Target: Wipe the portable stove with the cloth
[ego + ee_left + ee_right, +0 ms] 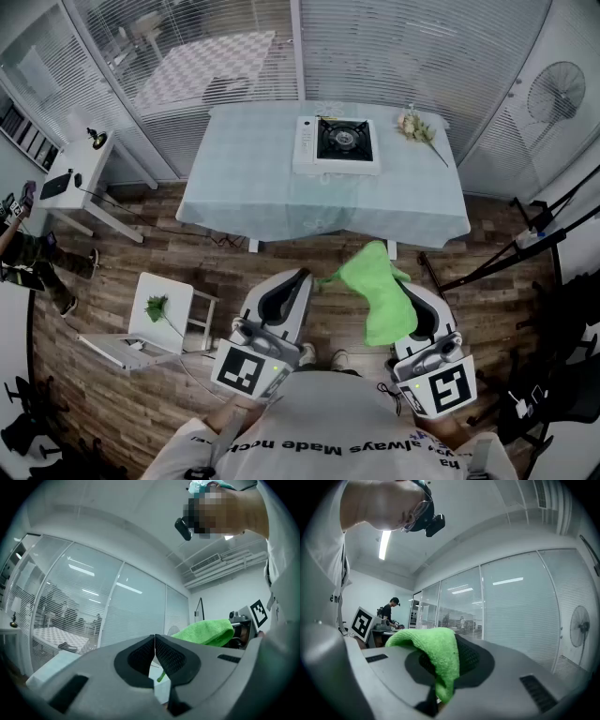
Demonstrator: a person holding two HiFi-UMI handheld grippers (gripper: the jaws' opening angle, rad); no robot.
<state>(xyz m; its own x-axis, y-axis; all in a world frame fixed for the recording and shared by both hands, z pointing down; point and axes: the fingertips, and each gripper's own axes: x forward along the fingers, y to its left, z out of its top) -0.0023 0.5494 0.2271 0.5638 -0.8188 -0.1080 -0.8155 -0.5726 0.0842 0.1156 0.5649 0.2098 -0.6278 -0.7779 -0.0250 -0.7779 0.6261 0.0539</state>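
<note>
Green cloth [378,292] hangs from the right gripper [450,660], whose jaws are clamped on a fold of it — the fabric drapes over the jaw tips and trails down between them. The left gripper [154,645] has its jaws pressed together with nothing between them. Both grippers are held short of the table's [253,178] near edge, above the wooden floor [141,281] in front of it. The portable stove [337,143] sits on the table toward its far side, right of centre — well apart from the cloth. A small bunch of flowers [417,128] lies on the table just right of the stove.
</note>
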